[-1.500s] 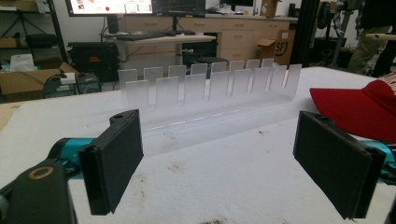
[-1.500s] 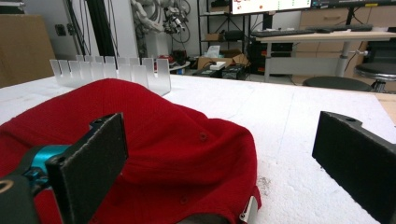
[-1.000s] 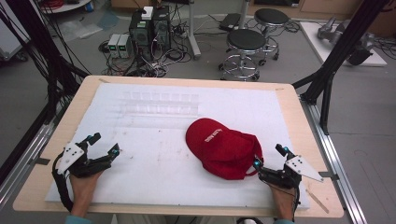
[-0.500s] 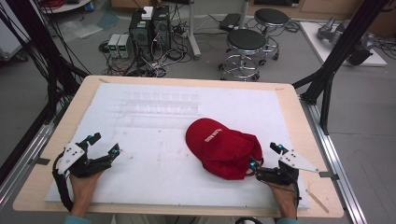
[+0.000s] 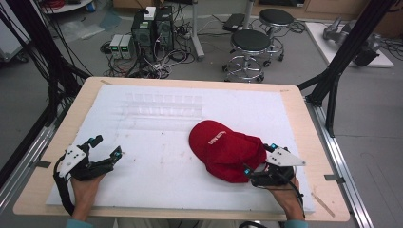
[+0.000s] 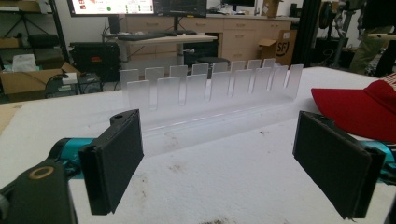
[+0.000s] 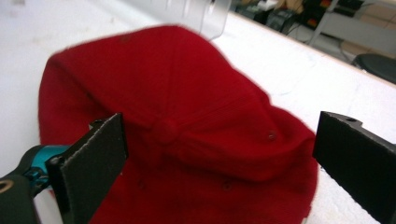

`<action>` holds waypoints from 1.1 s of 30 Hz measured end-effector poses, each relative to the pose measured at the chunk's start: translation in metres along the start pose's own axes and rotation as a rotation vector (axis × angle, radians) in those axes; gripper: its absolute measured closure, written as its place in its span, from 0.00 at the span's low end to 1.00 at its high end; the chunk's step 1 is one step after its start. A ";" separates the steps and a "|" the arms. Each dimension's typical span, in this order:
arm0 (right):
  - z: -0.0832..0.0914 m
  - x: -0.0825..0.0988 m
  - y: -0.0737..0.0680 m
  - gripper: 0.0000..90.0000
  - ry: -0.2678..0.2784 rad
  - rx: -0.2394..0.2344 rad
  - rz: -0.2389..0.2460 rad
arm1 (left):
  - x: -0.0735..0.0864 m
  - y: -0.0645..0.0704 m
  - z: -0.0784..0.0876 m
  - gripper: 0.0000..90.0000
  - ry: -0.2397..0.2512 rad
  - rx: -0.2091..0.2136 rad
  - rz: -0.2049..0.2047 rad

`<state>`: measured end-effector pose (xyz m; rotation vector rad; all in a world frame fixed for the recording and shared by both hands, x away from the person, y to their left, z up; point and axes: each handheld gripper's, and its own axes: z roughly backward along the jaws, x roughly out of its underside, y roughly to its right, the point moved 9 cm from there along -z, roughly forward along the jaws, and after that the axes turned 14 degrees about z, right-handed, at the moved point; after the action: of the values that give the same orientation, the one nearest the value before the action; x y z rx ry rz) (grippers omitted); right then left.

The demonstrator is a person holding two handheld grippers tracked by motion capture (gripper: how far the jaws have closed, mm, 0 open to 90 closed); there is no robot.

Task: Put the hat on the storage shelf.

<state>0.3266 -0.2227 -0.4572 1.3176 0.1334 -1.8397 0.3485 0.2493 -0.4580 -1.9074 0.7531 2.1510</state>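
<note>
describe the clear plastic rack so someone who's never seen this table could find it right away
Start from the white mat that covers the wooden table. Go to its far half, left of centre: the clear rack lies there, beyond the red cap. It is a long see-through trough with two rows of upright frosted tabs, almost invisible against the mat, unlike the bright cap.

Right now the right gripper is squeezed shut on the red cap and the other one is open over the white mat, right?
Not quite. The right gripper is open, its jaws wide apart around the red cap, as the right gripper view shows. The left gripper is indeed open over the white mat.
</note>
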 end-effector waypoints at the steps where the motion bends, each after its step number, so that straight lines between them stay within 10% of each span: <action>1: -0.001 0.000 -0.002 0.02 -0.013 -0.008 0.014 | 0.000 0.000 0.000 0.18 0.000 0.000 0.000; 18: -0.021 0.007 -0.016 0.06 -0.146 -0.057 0.058 | 0.000 0.001 0.000 0.18 0.000 0.004 -0.005; 33: -0.032 0.021 -0.014 0.24 -0.237 -0.010 0.034 | 0.000 0.001 0.000 0.18 0.001 0.002 -0.009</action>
<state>0.3382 -0.2090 -0.4932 1.0786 -0.0056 -1.9475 0.3482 0.2484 -0.4577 -1.9079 0.7451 2.1434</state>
